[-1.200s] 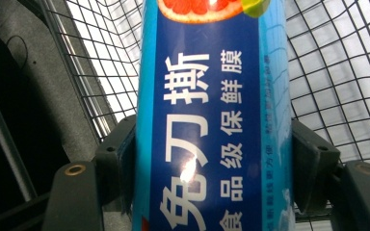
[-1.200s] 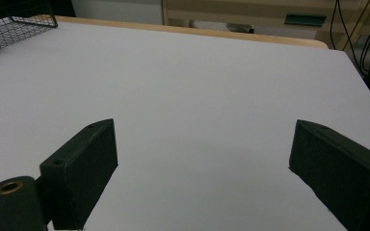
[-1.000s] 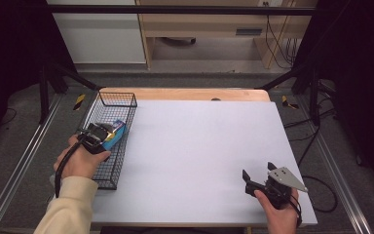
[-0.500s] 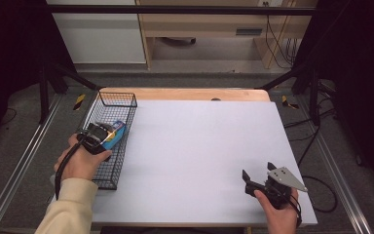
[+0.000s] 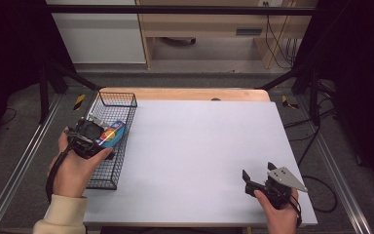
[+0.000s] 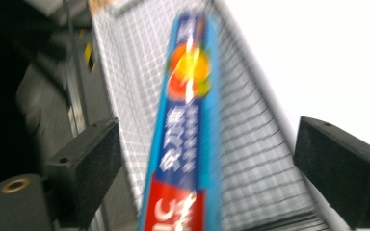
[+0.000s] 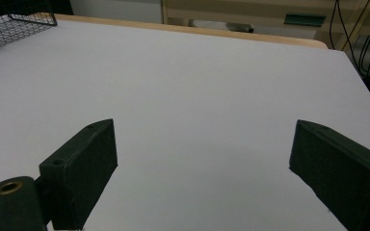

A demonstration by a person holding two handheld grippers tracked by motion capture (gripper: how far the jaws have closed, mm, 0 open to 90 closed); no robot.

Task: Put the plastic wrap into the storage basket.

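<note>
Black wire basket (image 5: 108,141) sits at the left edge of the white table top (image 5: 195,151), and it serves as the landmark. Over the basket's middle the left gripper (image 6: 207,149) hovers with its 2 jaws spread wide, gripping nothing; a long blue box (image 6: 185,130) with a red and orange emblem lies lengthwise between them, blurred. Far right of the basket, near the table's front corner, the right gripper (image 7: 202,159) is also released, jaws apart over bare white surface.
</note>
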